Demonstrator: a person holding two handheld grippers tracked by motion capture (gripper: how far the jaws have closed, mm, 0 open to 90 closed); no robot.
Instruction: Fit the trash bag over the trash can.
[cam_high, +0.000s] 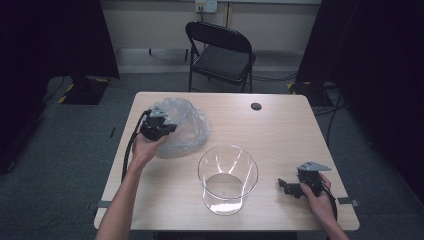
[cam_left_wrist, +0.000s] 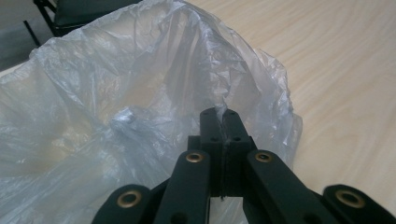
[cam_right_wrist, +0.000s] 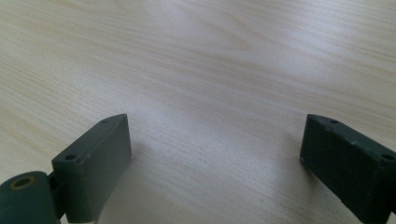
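A crumpled clear plastic bag (cam_high: 185, 127) lies on the left half of the wooden table (cam_high: 280, 130). My left gripper (cam_high: 167, 129) is shut on the bag's near edge; in the left gripper view its jaws (cam_left_wrist: 223, 115) meet with a thin fold of the plastic bag (cam_left_wrist: 116, 107) pinched between them. A clear glass bowl-shaped container (cam_high: 227, 177) stands upright near the table's front middle. My right gripper (cam_high: 281, 184) rests low at the front right, right of the container, open. In the right gripper view its gripper (cam_right_wrist: 215, 140) has bare tabletop between the two fingers.
A black folding chair (cam_high: 220, 55) stands beyond the far edge of the table. A small dark round cap (cam_high: 256, 106) sits in the tabletop near the far edge. Dark curtains hang at both sides.
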